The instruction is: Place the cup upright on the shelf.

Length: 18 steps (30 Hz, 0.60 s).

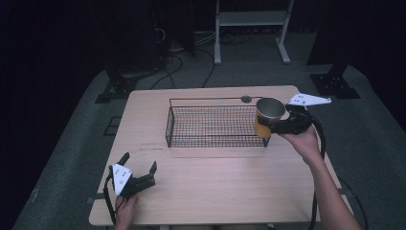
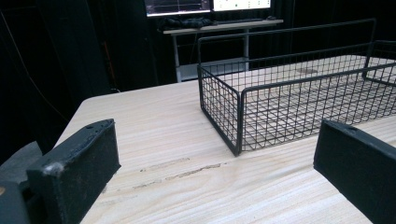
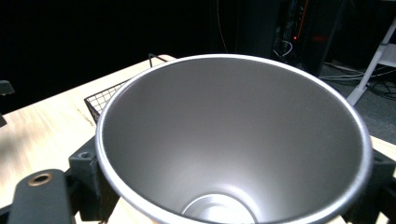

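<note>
Clamped on either side of a steel cup (image 1: pixel 268 117) with an orange outer wall, the jaws of the right gripper (image 1: pixel 280 125) hold it upright at the right of centre in the high view, over the right end of the black wire basket (image 1: pixel 215 125); whether its base is inside the basket or just past the end wall cannot be told. That basket sits on the wooden table (image 1: pixel 215 191), the largest thing in frame, filling the middle and lower part of the picture. In the right gripper view the cup's bare silver inside (image 3: pixel 233 140) gapes toward the camera, empty. Judging by this, the step in hand is setting the cup into the basket: it should go down level and clear of the rim wire before the grip loosens. At the lower left of the high view, the left gripper (image 1: pixel 139 170) rests with jaws spread wide and holding nothing.
</note>
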Available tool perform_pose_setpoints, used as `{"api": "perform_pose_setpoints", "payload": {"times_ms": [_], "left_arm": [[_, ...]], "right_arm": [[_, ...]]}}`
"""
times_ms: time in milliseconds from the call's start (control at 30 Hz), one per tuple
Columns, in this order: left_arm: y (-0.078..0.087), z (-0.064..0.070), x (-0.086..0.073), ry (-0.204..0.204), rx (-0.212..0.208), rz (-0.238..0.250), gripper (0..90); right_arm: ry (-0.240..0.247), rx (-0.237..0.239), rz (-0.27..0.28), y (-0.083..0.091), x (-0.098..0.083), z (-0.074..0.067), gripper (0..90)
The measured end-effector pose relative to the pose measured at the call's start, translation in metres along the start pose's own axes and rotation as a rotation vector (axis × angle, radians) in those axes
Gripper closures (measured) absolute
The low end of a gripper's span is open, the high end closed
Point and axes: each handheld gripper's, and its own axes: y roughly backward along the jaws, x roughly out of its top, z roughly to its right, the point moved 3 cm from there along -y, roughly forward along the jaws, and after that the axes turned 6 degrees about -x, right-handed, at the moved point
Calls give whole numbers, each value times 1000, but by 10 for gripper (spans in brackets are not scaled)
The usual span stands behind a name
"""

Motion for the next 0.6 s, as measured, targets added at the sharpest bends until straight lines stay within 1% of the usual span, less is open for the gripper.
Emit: {"api": "perform_pose_setpoints", "payload": {"times_ms": [67, 267, 300, 367, 433, 533, 600], "left_arm": [[0, 0, 0, -1, 0, -1, 0], [0, 0, 0, 0, -1, -1, 0], [0, 0, 0, 1, 0, -1, 0], [0, 0, 0, 2, -1, -2, 0], [0, 0, 0, 1, -1, -2, 0], [0, 0, 0, 1, -1, -1, 0], [0, 0, 0, 2, -1, -2, 0]], "right_arm": [[10, -7, -2, -4, 2, 0, 127], [29, -4, -33, -18, 9, 2, 127], [23, 3, -30, -20, 10, 2, 127], [-2, 38, -24, -23, 13, 3, 127], [11, 29, -29, -27, 17, 2, 127], [11, 35, -37, -33, 21, 3, 127], [22, 32, -40, -37, 23, 2, 127]]}}
